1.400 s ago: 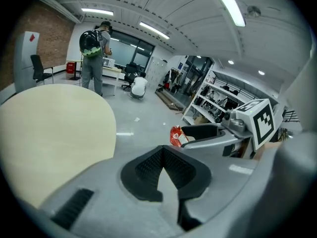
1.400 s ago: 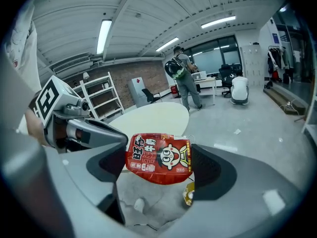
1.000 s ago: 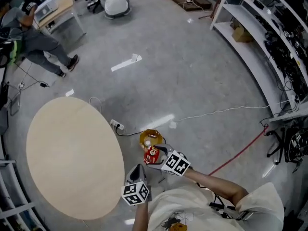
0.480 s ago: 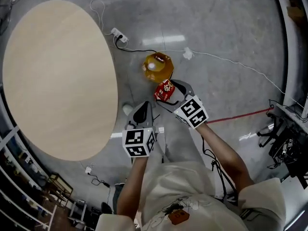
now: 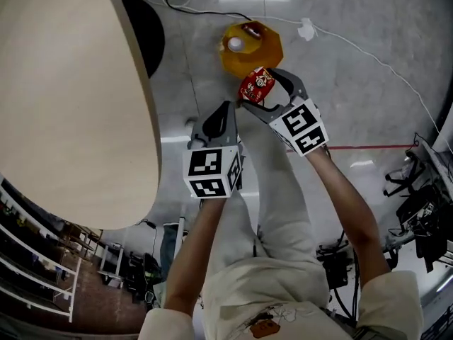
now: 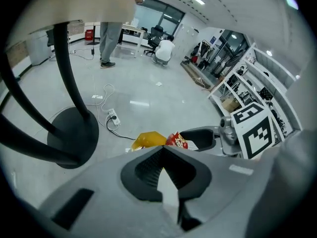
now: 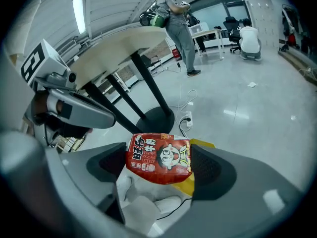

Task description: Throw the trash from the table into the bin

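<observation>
Lower toward the floor than 1 second ago, both forearms stretched down in front of the legs; yellow bin (image 5: 271, 48) larger and nearer at the top of the head view, counter (image 5: 64, 98) slid to the left edge.

Grips the red carton (image 5: 256, 85) in the right gripper (image 5: 260, 89), fingers (image 7: 213, 170) spread wide and pressed against its 2 sides, printed face turned to the right gripper view. Reaches forward and down with that gripper, marker cube facing up at the head camera. Places the carton over the bin's near rim as seen from the head; height above the rim not readable.

Carries nothing in the left gripper (image 5: 225, 113): fingers (image 6: 143, 170) closed tip to tip, only floor past them. Hangs just beside the right gripper, on its left, short of the bin, tilted down in the same way.

Hard to name: 2 things lying in the bin, a pale round thing (image 5: 233, 44) and a reddish scrap (image 5: 249, 28), both too small. Mostly hidden behind the carton in the right gripper view, the bin, apart from a yellow edge. Cut off by the frame at left and top, the counter, with its black round base (image 5: 145, 34) half tucked beneath. Distant and unclear in the right gripper view, a standing person (image 7: 176, 24).
</observation>
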The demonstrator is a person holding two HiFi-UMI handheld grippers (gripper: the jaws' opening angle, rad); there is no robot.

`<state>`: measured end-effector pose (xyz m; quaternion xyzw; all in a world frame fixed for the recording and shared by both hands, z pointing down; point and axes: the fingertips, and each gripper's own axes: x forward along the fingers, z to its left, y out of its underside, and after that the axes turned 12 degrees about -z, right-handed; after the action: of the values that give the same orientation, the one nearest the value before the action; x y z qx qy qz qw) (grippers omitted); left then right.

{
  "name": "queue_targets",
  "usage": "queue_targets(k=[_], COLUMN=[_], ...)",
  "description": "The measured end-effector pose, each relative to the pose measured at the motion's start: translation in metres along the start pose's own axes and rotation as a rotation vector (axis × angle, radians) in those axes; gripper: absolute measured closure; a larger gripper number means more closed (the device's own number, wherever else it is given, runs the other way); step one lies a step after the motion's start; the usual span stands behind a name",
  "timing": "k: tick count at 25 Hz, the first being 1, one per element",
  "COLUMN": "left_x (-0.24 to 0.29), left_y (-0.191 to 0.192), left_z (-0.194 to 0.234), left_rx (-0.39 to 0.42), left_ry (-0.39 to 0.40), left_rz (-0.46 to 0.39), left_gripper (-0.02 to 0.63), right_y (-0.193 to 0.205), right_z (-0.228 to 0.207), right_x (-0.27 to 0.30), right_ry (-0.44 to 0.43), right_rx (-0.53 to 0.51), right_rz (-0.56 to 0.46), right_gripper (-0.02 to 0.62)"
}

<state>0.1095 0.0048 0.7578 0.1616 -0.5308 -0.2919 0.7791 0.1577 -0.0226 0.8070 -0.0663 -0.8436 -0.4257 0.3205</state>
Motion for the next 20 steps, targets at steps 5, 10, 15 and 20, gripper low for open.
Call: queue_targets(k=[5,10,15,20], left_x=[0.042,0.078,0.101,0.101], left_y=[0.038,0.078,0.099,0.097], left_z=[0.039,0.068,0.074,0.067], left_rx=[-0.010,-0.001,-0.007,0.016], left_ry=[-0.021,-0.037,-0.025,-0.007], left_rz=[0.015,0.048,0.062,0.066], left_gripper=[0.603,0.603,0.603,0.603], right_y=[0.048,0.095,0.149,0.171], right_z=[-0.019,-0.046,-0.086,-0.102], right_x=[0.054,0.093,0.124,0.131], right_ry=[0.000,0.032,0.079,0.096], right_rx=[-0.013,-0.060,-0.168,-0.200], right_rz=[0.046,0.126,0.258,0.361], right_gripper=[0.178,0.178,0.178,0.164])
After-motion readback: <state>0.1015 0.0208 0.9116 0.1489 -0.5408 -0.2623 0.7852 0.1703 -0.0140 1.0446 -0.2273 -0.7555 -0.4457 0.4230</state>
